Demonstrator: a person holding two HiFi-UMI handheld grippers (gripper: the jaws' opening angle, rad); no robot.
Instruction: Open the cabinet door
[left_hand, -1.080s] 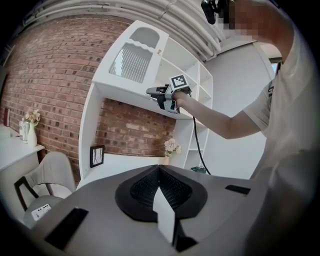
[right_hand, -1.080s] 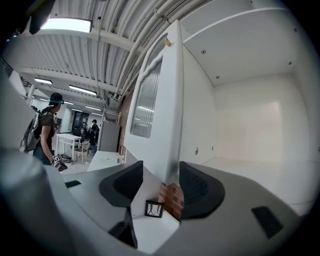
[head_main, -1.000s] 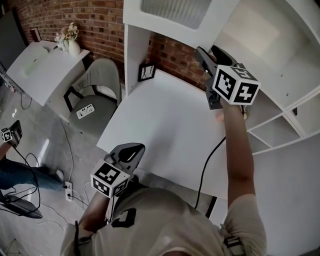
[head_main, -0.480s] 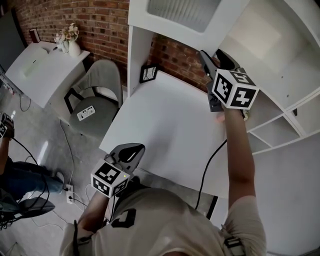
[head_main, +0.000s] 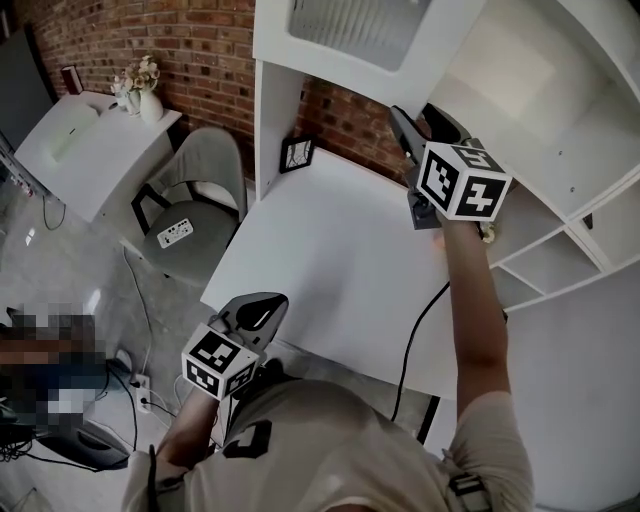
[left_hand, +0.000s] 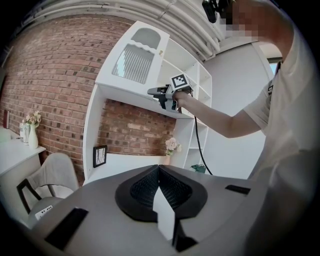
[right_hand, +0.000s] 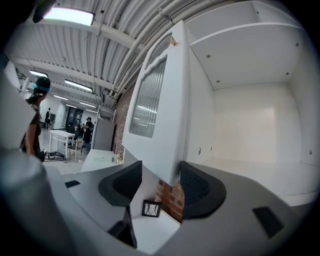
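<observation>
**Right gripper** (right_hand: 161, 184), upper right of the head view: the jaws stand wide apart and have just been opening. The lower edge of the cabinet door (right_hand: 159, 115) lies between them, ungripped. The door stands swung out from the white cabinet (right_hand: 250, 125), at upper centre of that view.

**Left gripper** (left_hand: 159, 172), lower left of the head view: the jaws are closed together and hold nothing. It is near the front edge of the white table (head_main: 330, 250).

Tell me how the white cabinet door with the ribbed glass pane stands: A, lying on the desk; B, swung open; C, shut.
B: the white cabinet door with the ribbed glass pane stands swung out, baring the white compartment behind it.
</observation>
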